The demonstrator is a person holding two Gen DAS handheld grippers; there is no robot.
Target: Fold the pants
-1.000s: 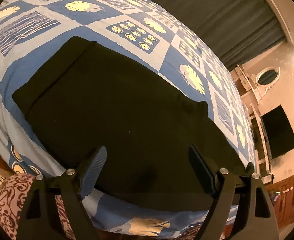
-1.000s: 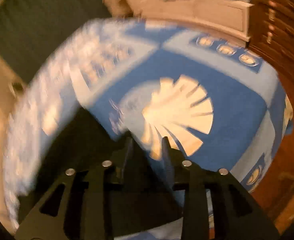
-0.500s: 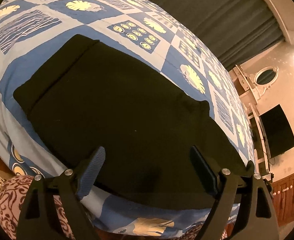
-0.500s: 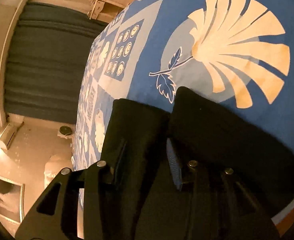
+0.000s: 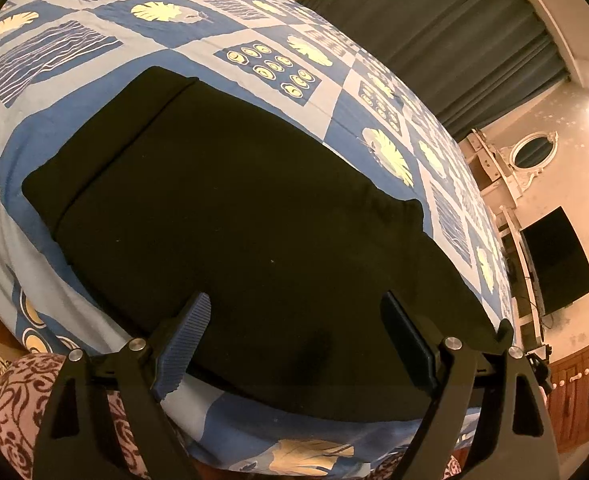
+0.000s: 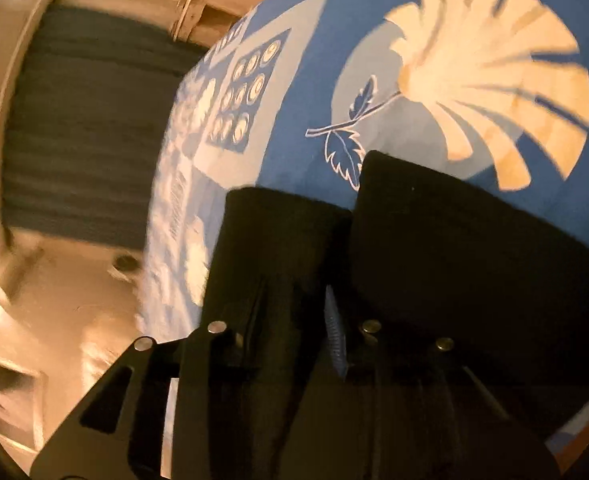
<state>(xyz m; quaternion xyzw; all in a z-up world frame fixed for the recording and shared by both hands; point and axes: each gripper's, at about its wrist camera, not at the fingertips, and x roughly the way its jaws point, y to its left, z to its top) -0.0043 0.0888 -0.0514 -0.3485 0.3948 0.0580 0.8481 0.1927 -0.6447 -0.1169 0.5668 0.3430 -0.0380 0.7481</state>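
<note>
Black pants [image 5: 230, 216] lie flat on the blue patchwork bedspread [image 5: 74, 52], waistband at the far left. My left gripper [image 5: 294, 300] hovers open over their near edge, nothing between its fingers. In the right wrist view the two leg ends [image 6: 454, 240] lie side by side by a cream shell print [image 6: 486, 92]. My right gripper [image 6: 294, 304] sits low over the left leg end [image 6: 278, 232]; its jaws are closing with dark cloth between them. I see no firm pinch, and the blue pad [image 6: 334, 340] shows only as a thin edge.
The bed's near edge runs under the left gripper, with maroon patterned fabric [image 5: 10, 400] at lower left. Dark curtains [image 5: 454, 40] hang beyond the bed. A white dresser with an oval mirror [image 5: 532, 156], a black screen [image 5: 554, 260] and a wooden door [image 5: 582, 392] stand at right.
My right gripper dropped and rolled from above the shell print down onto the leg ends, and its jaws narrowed around the left one. The left gripper and the pants stayed put.
</note>
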